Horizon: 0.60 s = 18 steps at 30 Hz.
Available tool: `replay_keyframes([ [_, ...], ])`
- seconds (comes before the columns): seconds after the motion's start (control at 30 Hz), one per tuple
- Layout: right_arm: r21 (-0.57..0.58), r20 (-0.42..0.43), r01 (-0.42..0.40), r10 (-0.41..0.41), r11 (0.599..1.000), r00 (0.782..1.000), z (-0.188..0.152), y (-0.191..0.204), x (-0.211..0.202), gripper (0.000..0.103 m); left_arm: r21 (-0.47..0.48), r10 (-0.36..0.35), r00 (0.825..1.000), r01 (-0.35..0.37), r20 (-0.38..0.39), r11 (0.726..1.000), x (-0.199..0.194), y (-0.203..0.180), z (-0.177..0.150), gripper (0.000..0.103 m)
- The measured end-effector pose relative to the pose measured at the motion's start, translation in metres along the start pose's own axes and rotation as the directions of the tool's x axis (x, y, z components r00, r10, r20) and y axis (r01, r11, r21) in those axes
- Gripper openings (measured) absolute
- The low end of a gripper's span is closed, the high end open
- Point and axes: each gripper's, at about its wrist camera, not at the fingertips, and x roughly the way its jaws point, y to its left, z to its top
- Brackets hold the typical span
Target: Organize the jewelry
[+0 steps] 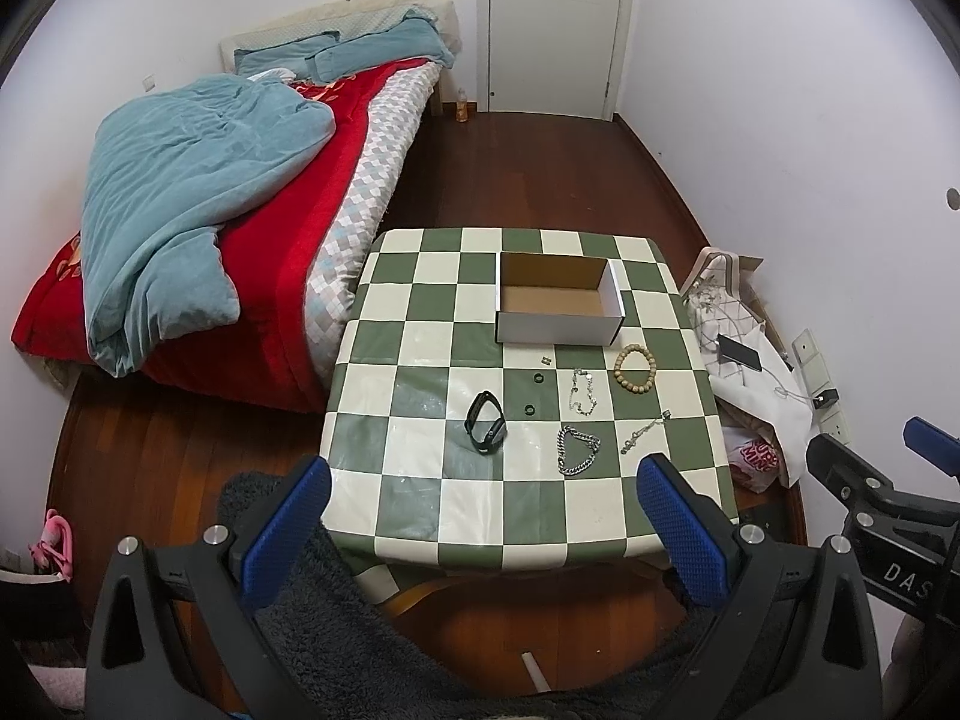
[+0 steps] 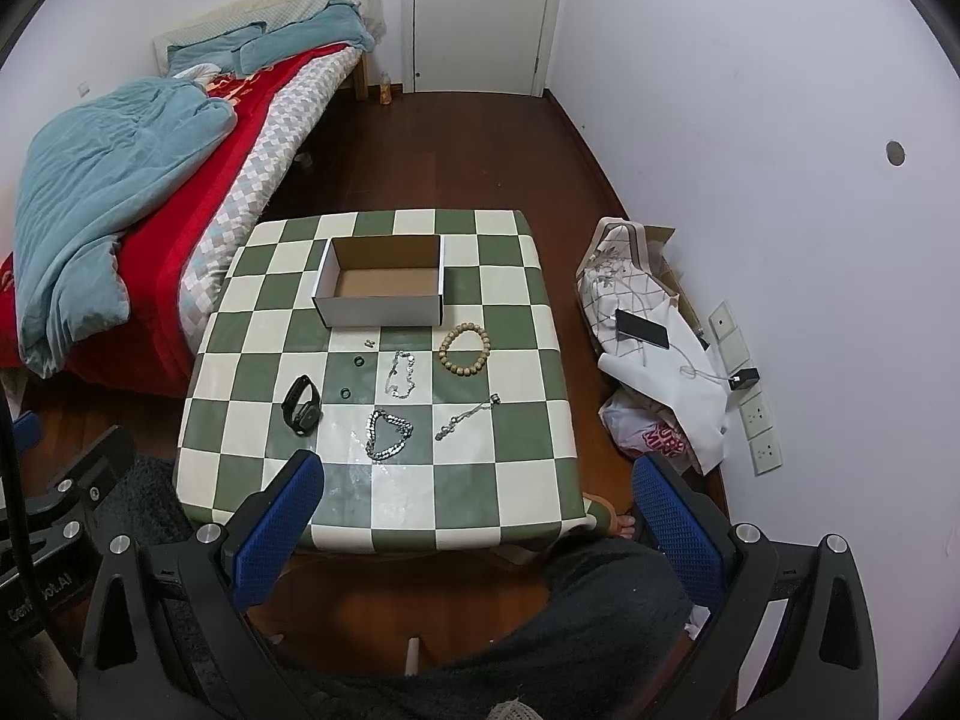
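- Currently both grippers are hovering well short of the table, above the person's dark-clad lap, and neither is touching any jewelry.
- Left gripper is standing with its blue-padded jaws spread wide, nothing between them; in its own view the right tool's black frame is showing at the right edge with the letters "DAS", the rest cut off.
- Right gripper is likewise gaping open and holding nothing; at the left edge of its view the other tool's frame is carrying partly hidden lettering ending in "ot.AI".
- An open cardboard box, white outside and brown inside, is sitting toward the far side of the green-and-cream checkered tabletop.
- Jewelry is lying spread out on the near side of the box: a wooden bead bracelet at the right, a thin silver chain beside it, two dark rings to its left, and tiny earrings just before the box.
- Closer in, a black wristband is resting at the left, a heavy silver chain bracelet in the middle, and a slim silver piece lying diagonally at the right.
- Off the table on the right, a plastic bag is showing red lettering too crumpled to read, near a phone on a white cloth.
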Motion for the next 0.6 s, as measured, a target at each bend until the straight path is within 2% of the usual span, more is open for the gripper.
replay_keyframes([
  [0.6, 0.007, -0.001, -0.003, 0.003, 1.000, 1.000, -0.0018, 0.0013, 0.0002, 0.103, -0.002, 0.000, 1.000, 0.000, 0.007, 1.000, -0.0014, -0.0076, 0.0082, 0.103],
])
